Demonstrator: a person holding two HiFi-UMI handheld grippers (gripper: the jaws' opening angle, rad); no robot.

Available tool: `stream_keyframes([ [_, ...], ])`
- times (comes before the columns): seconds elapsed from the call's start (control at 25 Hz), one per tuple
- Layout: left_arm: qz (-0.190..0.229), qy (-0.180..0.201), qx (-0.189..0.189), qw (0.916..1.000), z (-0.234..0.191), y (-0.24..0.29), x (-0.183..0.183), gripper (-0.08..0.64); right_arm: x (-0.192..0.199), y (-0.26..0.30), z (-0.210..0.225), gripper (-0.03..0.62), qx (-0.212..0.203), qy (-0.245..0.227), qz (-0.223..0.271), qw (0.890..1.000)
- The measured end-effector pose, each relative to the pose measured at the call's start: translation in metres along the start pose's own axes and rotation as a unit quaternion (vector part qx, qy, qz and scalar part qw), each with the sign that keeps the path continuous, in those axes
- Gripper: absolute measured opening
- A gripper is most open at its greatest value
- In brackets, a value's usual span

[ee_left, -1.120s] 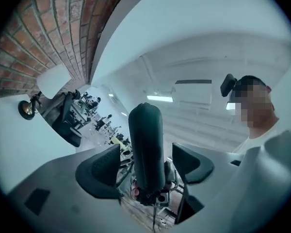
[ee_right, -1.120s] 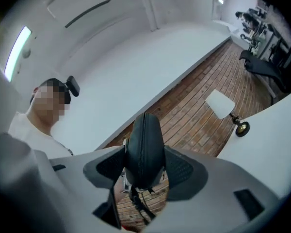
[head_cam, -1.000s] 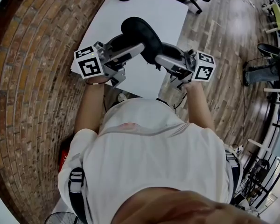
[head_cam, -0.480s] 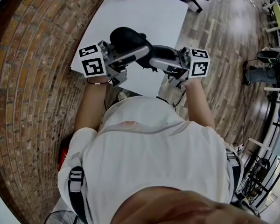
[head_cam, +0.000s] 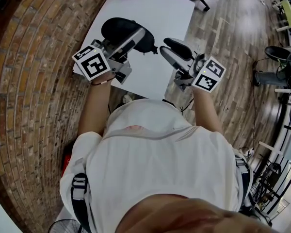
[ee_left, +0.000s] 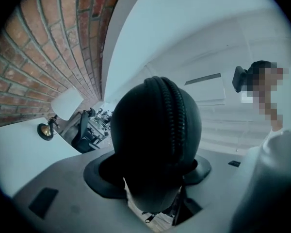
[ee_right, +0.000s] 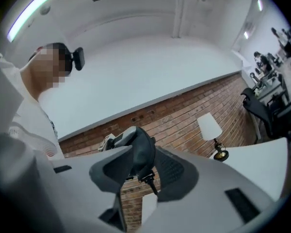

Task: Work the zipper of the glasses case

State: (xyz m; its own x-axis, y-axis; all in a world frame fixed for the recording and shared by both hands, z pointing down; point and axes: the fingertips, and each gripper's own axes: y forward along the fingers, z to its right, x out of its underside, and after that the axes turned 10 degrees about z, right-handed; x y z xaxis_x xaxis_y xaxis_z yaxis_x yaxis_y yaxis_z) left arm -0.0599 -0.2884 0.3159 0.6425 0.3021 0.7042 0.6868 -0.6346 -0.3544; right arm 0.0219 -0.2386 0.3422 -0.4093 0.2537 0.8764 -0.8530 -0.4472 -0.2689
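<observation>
The black, oval, zip-around glasses case [head_cam: 119,29] is up in the air over the left part of the white table [head_cam: 165,13], clamped between the jaws of the left gripper [ee_left: 153,178]. The right gripper [head_cam: 174,51] hangs over the table's near right edge, its jaws closing on nothing and clear of the small dangling zipper pull [head_cam: 154,49].

Black glasses case [head_cam: 117,30], white table [head_cam: 160,18], red-brown brick-patterned floor [head_cam: 34,110]

- Left gripper [head_cam: 135,36]: held forward, jaws clamped on case [head_cam: 117,29].
- Right gripper [head_cam: 166,47]: held apart, jaws closing, nothing gripped.
- Left arm [head_cam: 93,108], right arm [head_cam: 207,110]: bare, stretched forward.
</observation>
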Motion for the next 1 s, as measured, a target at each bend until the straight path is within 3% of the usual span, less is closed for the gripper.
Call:
stream_keyframes([
  [0.2,0.037,0.015,-0.051,0.9979,-0.014,0.003,-0.017,0.270,0.028,0.007,-0.015,0.130,-0.003,-0.064,-0.063,0.996],
  [0.36,0.049,0.011,-0.058,0.9970,-0.010,0.006,-0.019,0.270,0.060,0.018,-0.007,0.127,0.042,-0.108,-0.120,0.986],
  [0.6,0.041,0.004,-0.053,0.9977,-0.007,0.009,-0.010,0.272,0.071,0.027,-0.001,0.110,0.065,-0.138,-0.135,0.979],
  [0.72,0.040,0.003,-0.055,0.9977,-0.008,0.007,-0.007,0.272,0.072,0.028,0.000,0.054,0.072,-0.141,-0.133,0.978],
  [1.0,0.040,0.007,-0.068,0.9969,-0.013,0.004,-0.006,0.268,0.071,0.024,0.009,0.051,0.098,-0.163,-0.142,0.972],
])
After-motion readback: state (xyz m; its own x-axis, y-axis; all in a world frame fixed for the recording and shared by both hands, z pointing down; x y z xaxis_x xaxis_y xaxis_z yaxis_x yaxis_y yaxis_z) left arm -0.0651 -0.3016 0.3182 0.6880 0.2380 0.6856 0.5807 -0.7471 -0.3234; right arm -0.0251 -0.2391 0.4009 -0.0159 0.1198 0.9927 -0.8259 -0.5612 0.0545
